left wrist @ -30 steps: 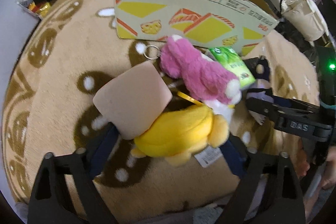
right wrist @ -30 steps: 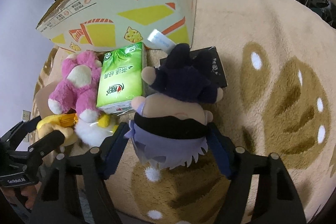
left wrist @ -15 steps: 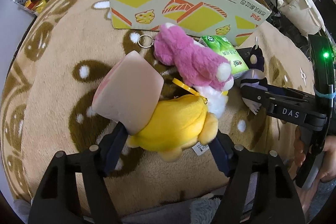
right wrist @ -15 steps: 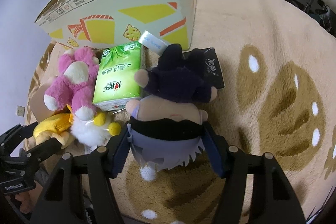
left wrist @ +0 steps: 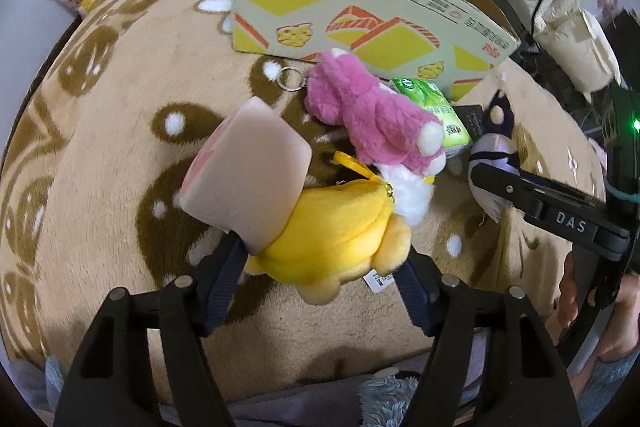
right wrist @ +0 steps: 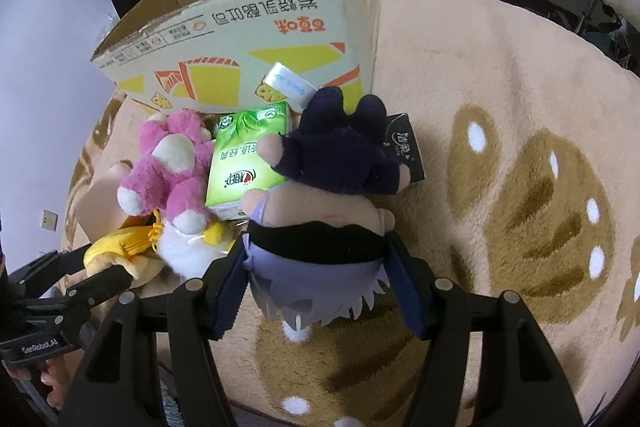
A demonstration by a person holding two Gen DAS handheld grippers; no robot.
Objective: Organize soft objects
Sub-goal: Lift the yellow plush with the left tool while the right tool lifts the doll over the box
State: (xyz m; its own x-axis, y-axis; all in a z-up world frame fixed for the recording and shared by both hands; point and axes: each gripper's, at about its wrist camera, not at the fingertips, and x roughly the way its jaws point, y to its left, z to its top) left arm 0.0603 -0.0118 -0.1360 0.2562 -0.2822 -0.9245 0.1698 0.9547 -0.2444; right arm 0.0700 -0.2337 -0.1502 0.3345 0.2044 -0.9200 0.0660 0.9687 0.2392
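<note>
Since a second ago the yellow plush [left wrist: 332,227] and the pink foam block [left wrist: 248,175] leaning on it have been brought closer to the left wrist camera and appear raised off the rug, while the dark-haired doll [right wrist: 324,203] has been kept in much the same place before the right one. The left hand-held gripper [left wrist: 324,267] is clenched on the yellow plush; the right hand-held gripper [right wrist: 316,267] is clenched on the dark-haired doll at its waist.

Everything is laid on a beige plush rug [right wrist: 500,107] patterned with brown shapes and white dots. A cardboard box [right wrist: 248,39], open at the top, is stood at the far edge of the pile. Shelves with books and a white rack are seen behind it, and pale padded bedding to the right in the left view.

A pink plush [left wrist: 376,123] is lain between the box and the yellow plush, a metal key ring [left wrist: 290,79] at its head. A green tissue pack [right wrist: 248,163] is pressed beside it, touching the doll's head, with a black packet [right wrist: 406,147] behind the doll.

Chinese characters, upside down, are printed on the box and pack; "DAS" and "GenRobot.AI" can be read on the gripper bodies.
</note>
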